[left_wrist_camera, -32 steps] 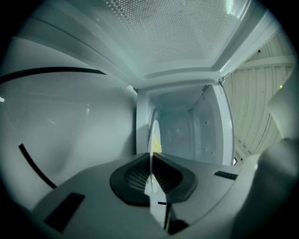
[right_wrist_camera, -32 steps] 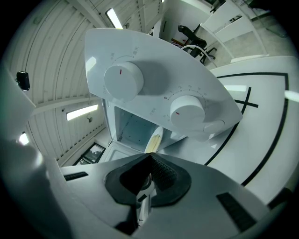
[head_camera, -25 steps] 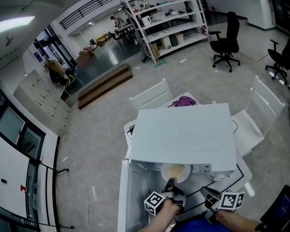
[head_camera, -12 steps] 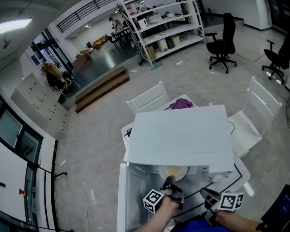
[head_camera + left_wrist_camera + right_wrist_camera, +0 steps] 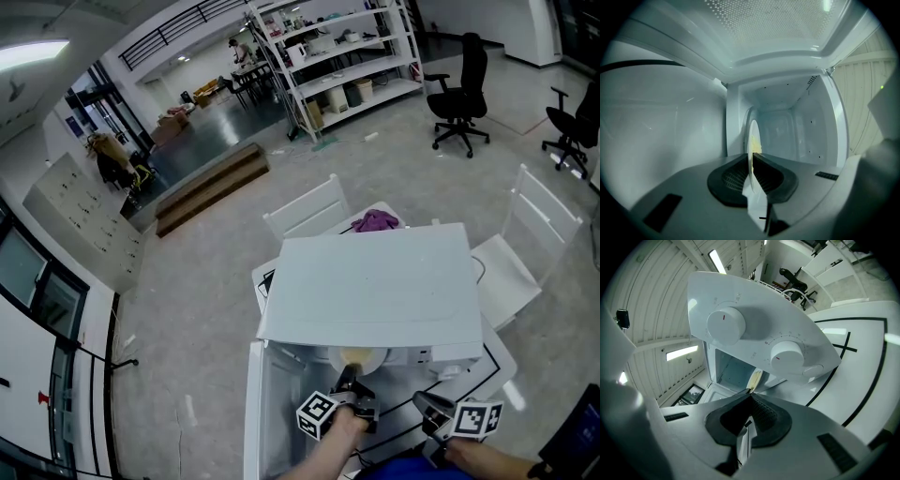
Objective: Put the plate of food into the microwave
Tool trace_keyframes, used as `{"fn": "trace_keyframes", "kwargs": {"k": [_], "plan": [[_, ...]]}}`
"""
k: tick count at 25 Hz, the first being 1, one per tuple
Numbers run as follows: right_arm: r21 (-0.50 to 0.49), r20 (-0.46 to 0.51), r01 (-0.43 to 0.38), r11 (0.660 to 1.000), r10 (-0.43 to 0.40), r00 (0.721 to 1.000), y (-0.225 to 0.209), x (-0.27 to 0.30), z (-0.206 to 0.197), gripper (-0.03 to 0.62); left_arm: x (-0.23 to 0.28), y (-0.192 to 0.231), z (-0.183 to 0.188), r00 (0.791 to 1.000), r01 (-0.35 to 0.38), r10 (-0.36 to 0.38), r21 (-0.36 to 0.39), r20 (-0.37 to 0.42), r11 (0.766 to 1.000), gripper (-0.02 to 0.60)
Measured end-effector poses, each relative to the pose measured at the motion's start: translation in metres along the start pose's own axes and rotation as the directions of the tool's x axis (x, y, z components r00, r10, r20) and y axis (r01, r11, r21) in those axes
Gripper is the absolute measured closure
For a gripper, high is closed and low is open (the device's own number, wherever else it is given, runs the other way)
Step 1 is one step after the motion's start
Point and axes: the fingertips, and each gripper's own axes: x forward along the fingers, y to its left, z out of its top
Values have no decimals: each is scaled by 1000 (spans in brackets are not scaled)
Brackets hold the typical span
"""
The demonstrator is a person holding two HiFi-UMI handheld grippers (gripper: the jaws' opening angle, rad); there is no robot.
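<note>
While reaching toward the open white microwave on the white worktop, pinches the near rim of the plate of food between the jaws of the left gripper. Shows the plate edge-on in the left gripper view, pale, with a yellow heap on it, sitting at the mouth of the oven and partly under its top edge in the head view; impossible to tell whether resting on the floor inside or held just above. Beyond the plate, a bare white cavity; to the left, the door swung fully open. Just to the right, in front of the two control knobs, the right gripper, jaws pressed together on nothing. Judged as the insertion step, close to done. To finish well: keep the plate level to avoid spilling, slide straight in toward the middle of the cavity, stay clear of the roof edge and side walls, lower to rest flat, only then ease the jaws apart and draw back along the same line. Hold the right gripper out of the door's swing, ready to push it shut.
</note>
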Motion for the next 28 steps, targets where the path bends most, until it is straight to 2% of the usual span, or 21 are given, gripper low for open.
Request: {"fn": "trace_keyframes", "kwargs": {"k": [7,9,12,21,28], "plan": [[-9,-3,0,1000,0,1000,2,-1,0,594,4,-5,1,999,42,-41,40,-24,998,560],[-10,-4,0,1000,0,1000,1,-1,1,595,5,-7,1,998,58,-56,54,-27,997,514],[-10,-8,-1,1000,1,1000,0,-1,1,595,5,-10,1,997,78,-77,65,-29,995,490],[-19,-21,-13,1000,12,1000,3,1,0,595,-6,-7,-1,996,83,-80,107,-38,991,486],[-19,-30,-21,1000,20,999,8,1,-4,595,-21,-8,-5,997,60,-46,245,-62,968,487]]}}
